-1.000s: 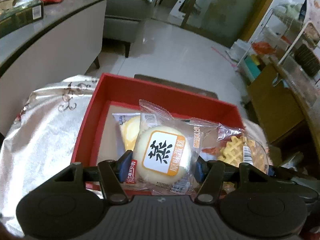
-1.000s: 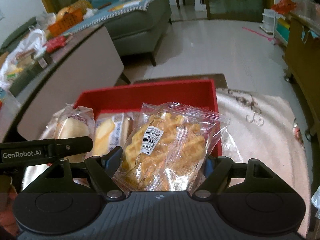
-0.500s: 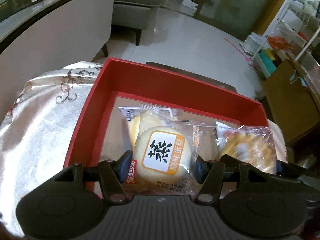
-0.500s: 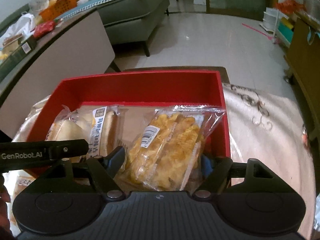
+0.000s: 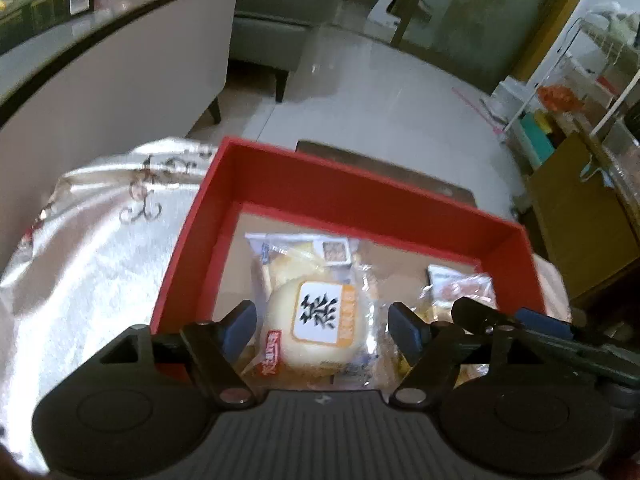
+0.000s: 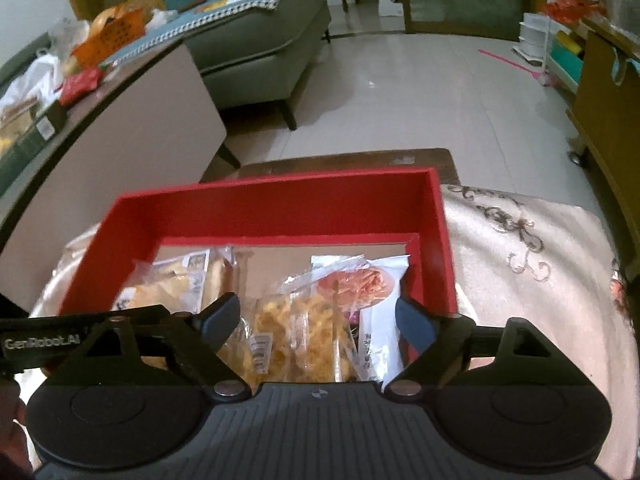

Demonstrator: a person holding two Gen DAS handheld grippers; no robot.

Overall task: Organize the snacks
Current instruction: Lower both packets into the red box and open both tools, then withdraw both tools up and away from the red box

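My left tool [image 5: 322, 322] has just been opening, and the round cake packet [image 5: 316, 326] lies between its spread pads with a gap showing on either side, so I judge it let go and resting inside the red box [image 5: 352, 196], toward the box's left near corner, on top of another pale bread packet [image 5: 296, 254]. My right tool [image 6: 318, 318] has also just been opening; the waffle packet [image 6: 296, 332] sits between its parted pads, not pinched, its long axis running away from me along the line of the pads, in the right half of the same box. What my next move turns on is that both packets lie straight ahead of and under their own tools, so I would back each tool off up and toward me rather than sideways. The right wrist view shows a white packet with a red picture [image 6: 372, 292] beside the waffles against the right wall, which the left wrist view catches only partly, behind the right tool. The left view alone shows the cake's printed label.
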